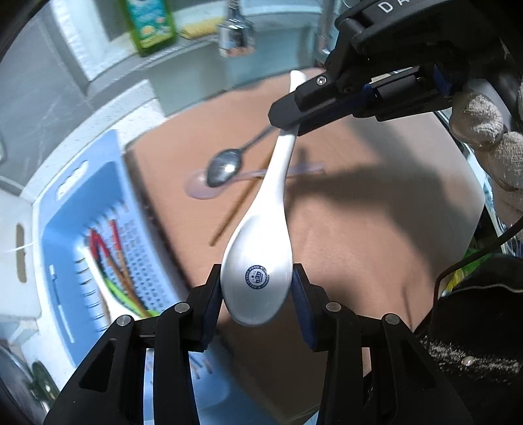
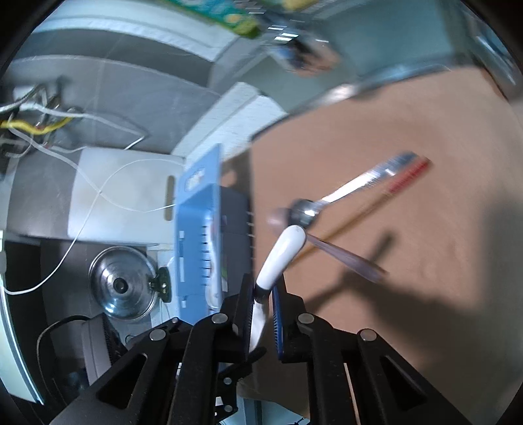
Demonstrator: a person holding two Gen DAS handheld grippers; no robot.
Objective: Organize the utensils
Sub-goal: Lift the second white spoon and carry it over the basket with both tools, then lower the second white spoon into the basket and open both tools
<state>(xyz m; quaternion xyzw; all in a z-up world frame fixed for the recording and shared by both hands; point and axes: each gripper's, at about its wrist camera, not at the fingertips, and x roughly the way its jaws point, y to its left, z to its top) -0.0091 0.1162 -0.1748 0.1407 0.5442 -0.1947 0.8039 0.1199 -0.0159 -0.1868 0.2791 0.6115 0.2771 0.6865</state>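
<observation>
A white ceramic soup spoon [image 1: 261,229] hangs above the brown mat [image 1: 376,229]. My left gripper [image 1: 257,287] is shut on its bowl, which bears a blue stamp. My right gripper [image 1: 287,121] closes around the handle near its tip; in the right wrist view [image 2: 263,304] the white handle [image 2: 281,255] sits between the pads with a small gap showing. On the mat lie a metal spoon [image 1: 225,168], a clear plastic spoon [image 1: 202,188] and a chopstick [image 1: 233,212]. A blue basket [image 1: 65,229] at the left holds several utensils.
A green soap bottle [image 1: 150,23] and a faucet [image 1: 235,32] stand at the back. A white cutting board [image 2: 114,193] and a glass pot lid [image 2: 122,286] lie beyond the basket. A gloved hand [image 1: 490,144] holds the right gripper.
</observation>
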